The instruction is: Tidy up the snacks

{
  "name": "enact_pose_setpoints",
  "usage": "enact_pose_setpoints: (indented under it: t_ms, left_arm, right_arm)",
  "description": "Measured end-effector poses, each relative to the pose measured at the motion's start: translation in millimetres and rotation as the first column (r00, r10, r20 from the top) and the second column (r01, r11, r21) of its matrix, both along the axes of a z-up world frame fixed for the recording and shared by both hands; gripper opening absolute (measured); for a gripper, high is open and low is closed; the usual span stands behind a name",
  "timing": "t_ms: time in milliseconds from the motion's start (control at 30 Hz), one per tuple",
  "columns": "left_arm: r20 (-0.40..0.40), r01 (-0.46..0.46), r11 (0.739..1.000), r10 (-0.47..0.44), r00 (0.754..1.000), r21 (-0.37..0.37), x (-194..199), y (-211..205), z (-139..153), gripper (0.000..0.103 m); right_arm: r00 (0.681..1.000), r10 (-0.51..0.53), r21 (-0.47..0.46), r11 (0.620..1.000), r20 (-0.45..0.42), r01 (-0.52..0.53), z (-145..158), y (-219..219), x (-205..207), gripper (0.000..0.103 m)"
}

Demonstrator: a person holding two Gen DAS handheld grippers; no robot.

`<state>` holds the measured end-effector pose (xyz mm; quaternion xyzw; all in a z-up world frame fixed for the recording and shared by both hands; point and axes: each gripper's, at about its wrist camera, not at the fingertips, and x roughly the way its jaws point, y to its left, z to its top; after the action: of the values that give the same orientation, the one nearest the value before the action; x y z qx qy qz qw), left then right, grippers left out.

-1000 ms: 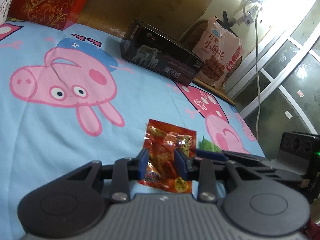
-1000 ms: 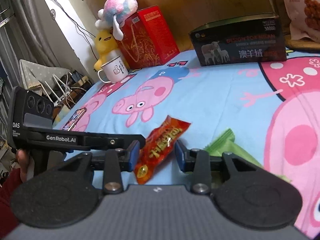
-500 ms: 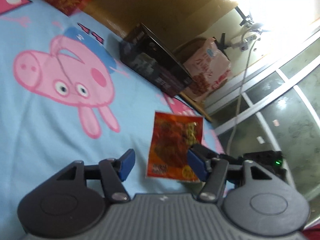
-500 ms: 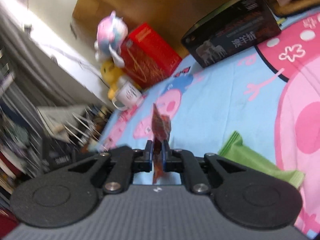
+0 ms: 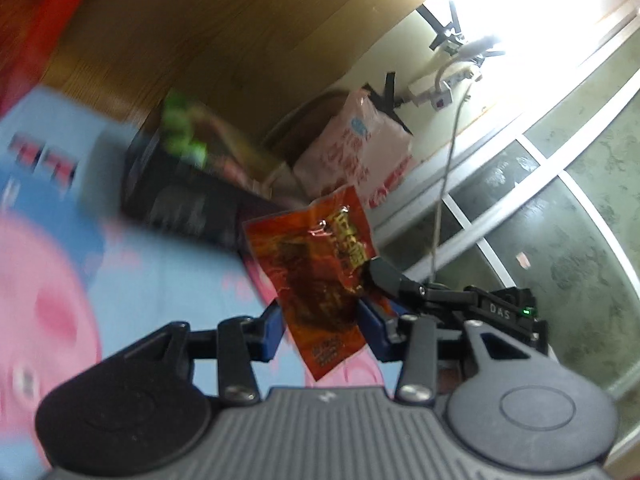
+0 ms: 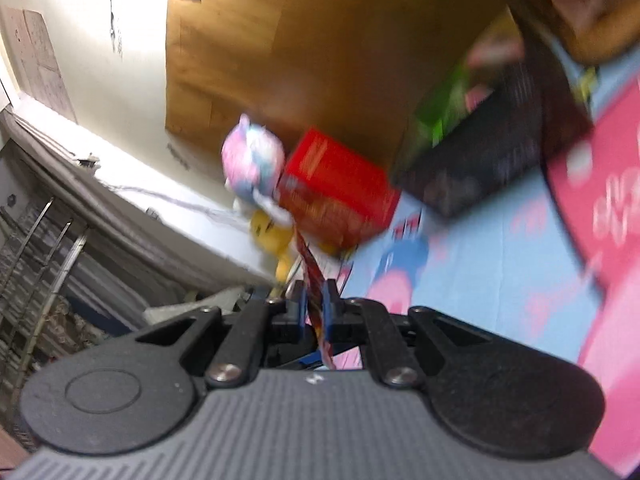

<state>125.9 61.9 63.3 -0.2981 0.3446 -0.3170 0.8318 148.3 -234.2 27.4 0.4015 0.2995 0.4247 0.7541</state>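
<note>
My right gripper point(image 6: 314, 308) is shut on a red snack packet point(image 6: 316, 280), seen edge-on and held in the air above the bed. In the left wrist view the same red packet point(image 5: 320, 280) hangs between the spread blue fingers of my left gripper point(image 5: 322, 330), which is open; the right gripper's finger pinches the packet's right edge there. A black open box point(image 5: 184, 204) with green packets inside point(image 5: 182, 136) stands ahead on the bedsheet; it also shows in the right wrist view point(image 6: 480, 164).
A pink snack bag point(image 5: 356, 152) leans behind the black box by the window. A red gift box point(image 6: 336, 196), a plush toy point(image 6: 252, 164) and a yellow toy point(image 6: 272, 236) stand at the bed's far left. The blue cartoon bedsheet point(image 6: 480, 256) lies below.
The right gripper has lifted the red packet higher off the bed and both views have tilted up toward the black box. The left gripper stays open around the packet.
</note>
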Motion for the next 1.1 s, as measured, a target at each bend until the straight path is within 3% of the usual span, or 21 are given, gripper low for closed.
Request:
enact_pose_setpoints:
  t_ms: [200, 367, 433, 500, 567, 633, 767, 833, 900, 1000, 1100]
  left_arm:
    - [0.038, -0.047, 0.99, 0.042, 0.998, 0.133, 89, -25, 18, 0.04]
    - [0.038, -0.08, 0.961, 0.072, 0.997, 0.265, 139, -47, 7, 0.042]
    - [0.025, -0.088, 0.947, 0.085, 0.996, 0.31, 147, -53, -2, 0.045]
    - [0.031, -0.113, 0.922, 0.109, 0.994, 0.371, 150, -60, -8, 0.055]
    - [0.064, -0.143, 0.9, 0.129, 0.99, 0.411, 143, -65, -8, 0.06]
    - [0.08, -0.151, 0.904, 0.13, 0.988, 0.399, 134, -61, -4, 0.06]
    - [0.112, -0.197, 0.92, 0.169, 0.979, 0.338, 89, -43, 10, 0.061]
    - [0.125, -0.195, 0.934, 0.164, 0.978, 0.299, 55, -32, 16, 0.063]
    - [0.117, -0.162, 0.942, 0.133, 0.984, 0.294, 26, -34, 12, 0.066]
    - [0.061, -0.091, 0.946, 0.076, 0.995, 0.31, -17, -40, -7, 0.066]
    - [0.003, -0.029, 0.959, 0.03, 1.0, 0.282, -46, -48, -23, 0.066]
  right_arm:
    - [0.993, -0.101, -0.101, 0.989, 0.056, 0.107, 25, 0, 79, 0.011]
    - [0.984, -0.156, -0.201, 0.965, 0.082, 0.17, 17, 3, 125, 0.011]
    - [0.979, -0.168, -0.268, 0.944, 0.114, 0.193, 11, 9, 132, 0.012]
    - [0.96, -0.182, -0.399, 0.88, 0.213, 0.256, 12, 24, 130, 0.02]
    - [0.917, -0.213, -0.512, 0.776, 0.336, 0.368, 14, 37, 118, 0.029]
    - [0.894, -0.233, -0.51, 0.753, 0.384, 0.415, 15, 37, 105, 0.033]
    - [0.875, -0.253, -0.451, 0.778, 0.413, 0.438, 19, 13, 58, 0.034]
    - [0.878, -0.244, -0.434, 0.794, 0.413, 0.425, 17, 1, 29, 0.044]
    - [0.891, -0.208, -0.425, 0.82, 0.405, 0.385, 4, -13, -9, 0.061]
    - [0.925, -0.141, -0.469, 0.829, 0.352, 0.305, -19, -23, -58, 0.062]
    - [0.95, -0.114, -0.475, 0.845, 0.291, 0.247, -42, -31, -103, 0.062]
